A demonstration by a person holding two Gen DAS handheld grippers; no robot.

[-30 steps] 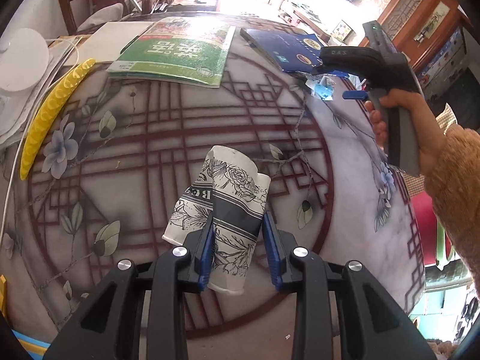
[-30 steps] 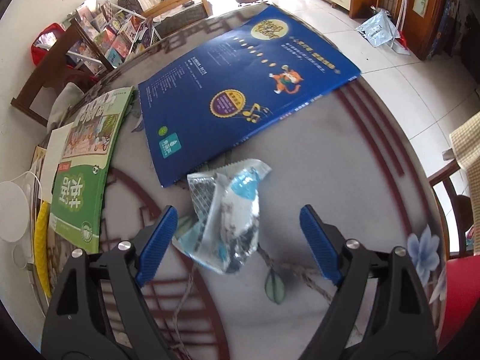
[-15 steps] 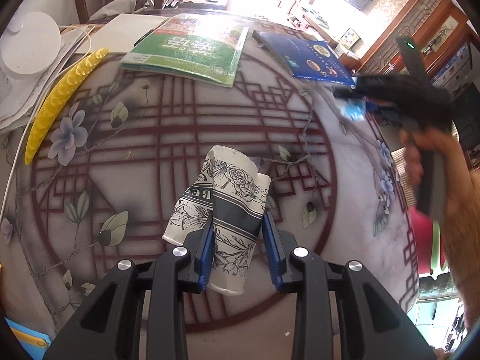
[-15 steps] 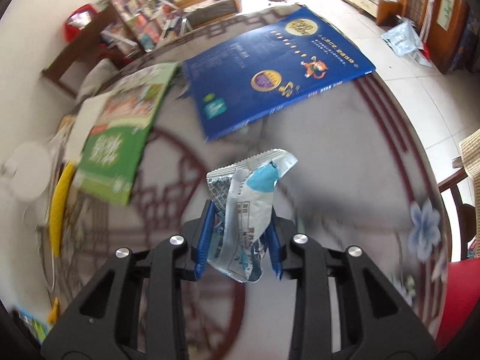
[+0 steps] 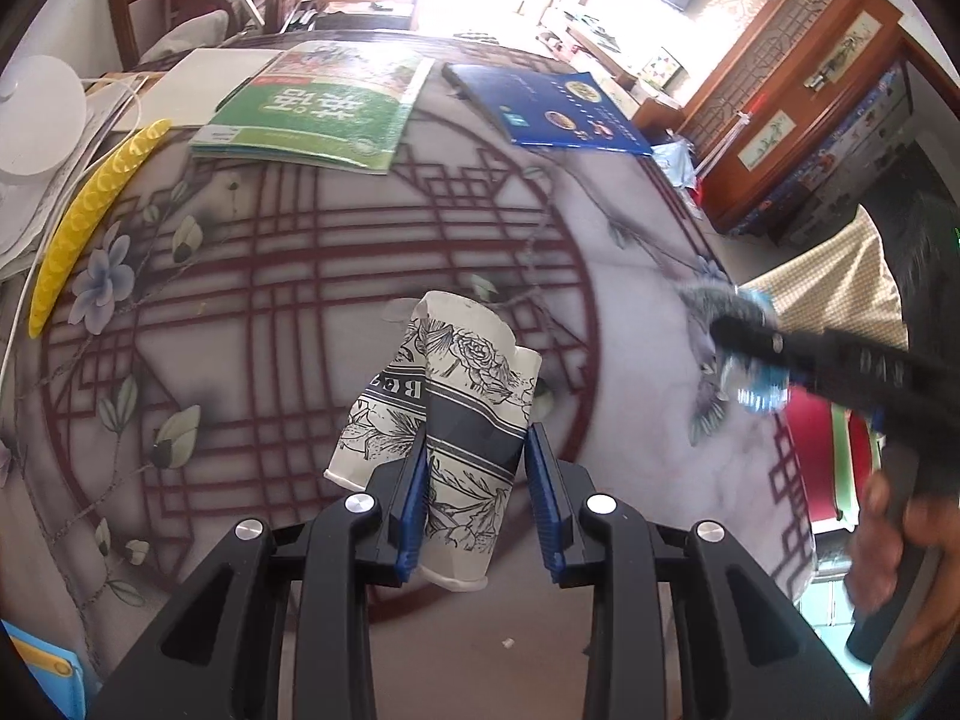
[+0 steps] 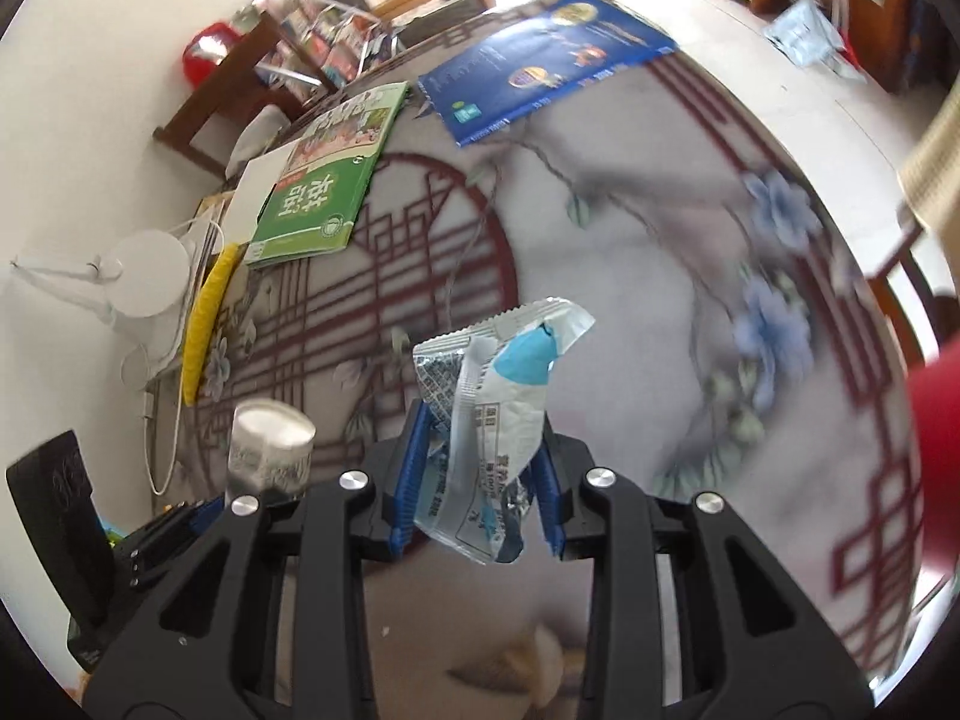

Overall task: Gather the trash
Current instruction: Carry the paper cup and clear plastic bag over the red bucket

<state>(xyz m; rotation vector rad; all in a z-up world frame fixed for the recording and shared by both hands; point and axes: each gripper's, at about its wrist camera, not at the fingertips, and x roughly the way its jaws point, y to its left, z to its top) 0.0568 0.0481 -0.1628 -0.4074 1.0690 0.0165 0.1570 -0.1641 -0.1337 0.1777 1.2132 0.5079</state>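
1. The left gripper [image 5: 477,501] has its jaws narrowed onto a crushed paper cup [image 5: 456,414] printed with black-and-white flowers; the blue pads press both sides of the cup's lower half.
2. The cup is held clear above the bench [image 5: 300,276], mouth end toward the camera, with its folded body leaning to the left in the left wrist view.
3. The right gripper [image 6: 480,480] has its jaws narrowed onto a crumpled silver-and-blue snack wrapper [image 6: 498,408]; the wrapper stands up between the pads and is lifted off the bench.
4. The right jaws closed within the last second, with the wrapper between them, and have since kept the same narrow gap.
5. In the left wrist view the right gripper appears blurred at the right edge, over the rim of the bench, with the wrapper at its tip and a hand [image 5: 900,546] on its handle.
6. In the right wrist view the cup appears at lower left, in the left gripper.
7. On the far part of the bench lie a green textbook [image 5: 324,108] and a blue book [image 5: 552,114], near each other but apart.
8. A yellow ridged strip [image 5: 90,210] lies along the left rim, just beside a white round lamp base [image 5: 36,114].
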